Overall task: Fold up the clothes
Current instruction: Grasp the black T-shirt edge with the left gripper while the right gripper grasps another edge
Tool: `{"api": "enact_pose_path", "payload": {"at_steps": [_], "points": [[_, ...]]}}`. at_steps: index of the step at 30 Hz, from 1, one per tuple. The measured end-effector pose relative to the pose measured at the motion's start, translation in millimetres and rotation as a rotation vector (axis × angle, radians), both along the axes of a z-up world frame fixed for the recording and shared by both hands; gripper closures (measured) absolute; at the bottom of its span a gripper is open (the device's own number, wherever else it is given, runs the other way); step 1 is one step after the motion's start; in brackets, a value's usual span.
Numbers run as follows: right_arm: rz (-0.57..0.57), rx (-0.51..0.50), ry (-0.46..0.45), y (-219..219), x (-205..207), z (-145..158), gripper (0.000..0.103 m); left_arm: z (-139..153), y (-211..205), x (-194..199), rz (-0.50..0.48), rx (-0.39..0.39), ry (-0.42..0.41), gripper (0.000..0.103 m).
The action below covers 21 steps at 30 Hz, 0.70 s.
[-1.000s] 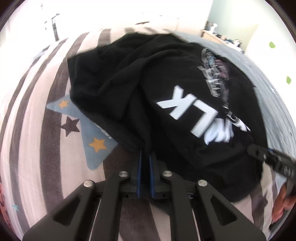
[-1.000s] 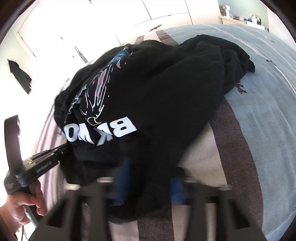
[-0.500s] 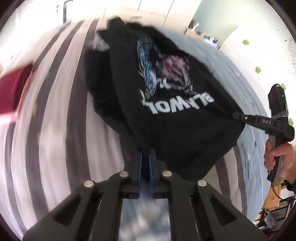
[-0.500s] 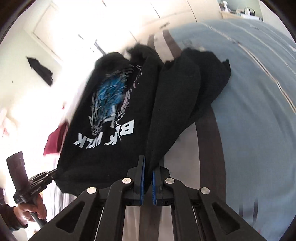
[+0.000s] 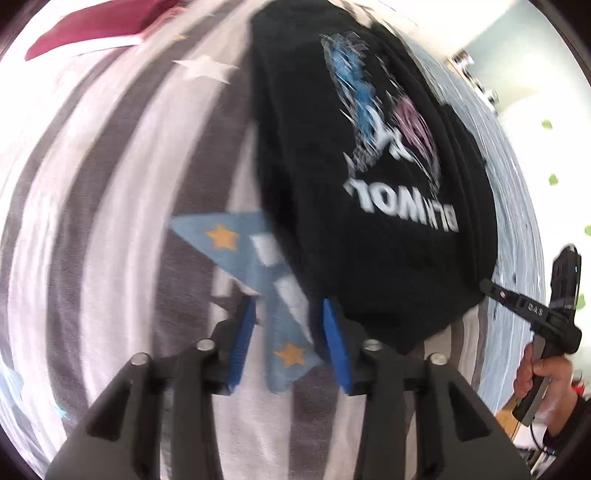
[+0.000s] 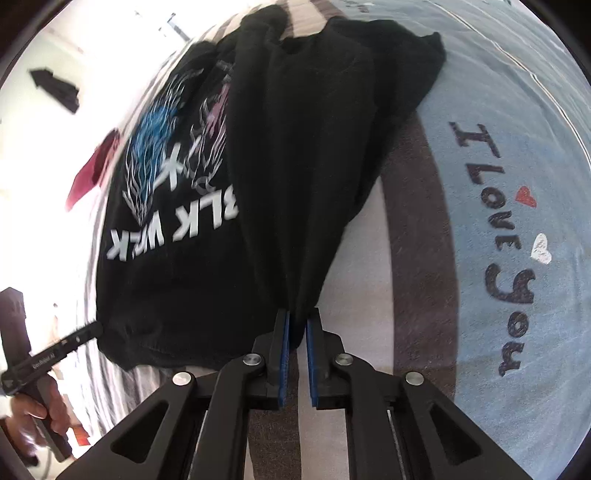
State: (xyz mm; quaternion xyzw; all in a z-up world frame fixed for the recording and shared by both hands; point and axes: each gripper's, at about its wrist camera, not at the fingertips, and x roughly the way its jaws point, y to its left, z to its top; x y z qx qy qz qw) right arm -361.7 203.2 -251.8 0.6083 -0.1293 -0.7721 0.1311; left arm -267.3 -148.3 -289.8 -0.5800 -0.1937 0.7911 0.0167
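A black T-shirt point(image 5: 369, 184) with a blue-and-pink print and white letters lies stretched along the striped bedspread point(image 5: 110, 184). My left gripper point(image 5: 289, 302) is opening. Only the bedspread's blue star patch shows between its blue pads point(image 5: 334, 343), and the shirt's hem lies just beside the right pad. My right gripper point(image 6: 298, 317) has a gathered, taut corner of the T-shirt point(image 6: 295, 147) pinched at its fingertips while its jaws begin opening. Each view shows the other gripper at the shirt's opposite hem corner: the right one point(image 5: 517, 304), the left one point(image 6: 55, 350).
A maroon garment point(image 5: 92, 29) lies at the far end of the bed, also seen as a maroon garment point(image 6: 92, 173) in the right wrist view. The grey-blue part of the cover point(image 6: 517, 147) carries dark lettering. A hand point(image 5: 539, 373) holds the right gripper's handle.
Both grippers pulled back across the bed and dragged the shirt out long and flat. The left jaws, shut on the hem before, have spread apart and let it go.
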Motion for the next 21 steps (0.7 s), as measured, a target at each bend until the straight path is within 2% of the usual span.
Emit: {"api": "enact_pose_path", "payload": {"at_steps": [2, 3, 6, 9, 10, 12, 14, 15, 16, 17, 18, 19, 21], "points": [[-0.047, -0.01, 0.024, 11, -7, 6, 0.061, 0, -22, 1, 0.06, -0.055, 0.025, 0.063], [-0.072, -0.019, 0.037, 17, -10, 8, 0.058, -2, -30, -4, 0.083, -0.063, 0.032, 0.063], [-0.105, -0.047, 0.05, 45, -29, 8, 0.056, -16, -44, -27, 0.12, -0.035, 0.038, 0.063], [-0.105, -0.076, 0.029, 46, -49, -3, 0.056, -29, -40, -52, 0.1, 0.034, 0.045, 0.061], [-0.107, -0.081, 0.01, 46, -55, -10, 0.056, -34, -34, -60, 0.082, 0.053, 0.046, 0.057], [-0.107, -0.082, -0.012, 40, -61, -17, 0.053, -45, -16, -73, 0.055, 0.021, 0.045, 0.04], [-0.104, -0.092, -0.009, 39, -62, -19, 0.041, -45, -6, -74, 0.038, -0.014, 0.064, 0.032], [-0.103, -0.096, -0.006, 38, -61, -20, 0.041, -44, -2, -73, 0.037, -0.009, 0.071, 0.032], [-0.101, -0.097, -0.006, 35, -60, -20, 0.041, -45, 1, -73, 0.031, 0.029, 0.078, 0.032], [-0.097, -0.104, -0.007, 33, -58, -20, 0.041, -45, 5, -73, 0.025, 0.068, 0.086, 0.037], [-0.092, -0.116, -0.008, 32, -57, -22, 0.041, -46, 9, -73, 0.015, 0.099, 0.09, 0.054], [-0.088, -0.128, -0.01, 31, -56, -23, 0.041, -47, 13, -72, -0.001, 0.104, 0.086, 0.062], [-0.076, -0.125, 0.004, 27, -54, -23, 0.041, -46, 10, -72, 0.016, 0.123, 0.095, 0.087]]}}
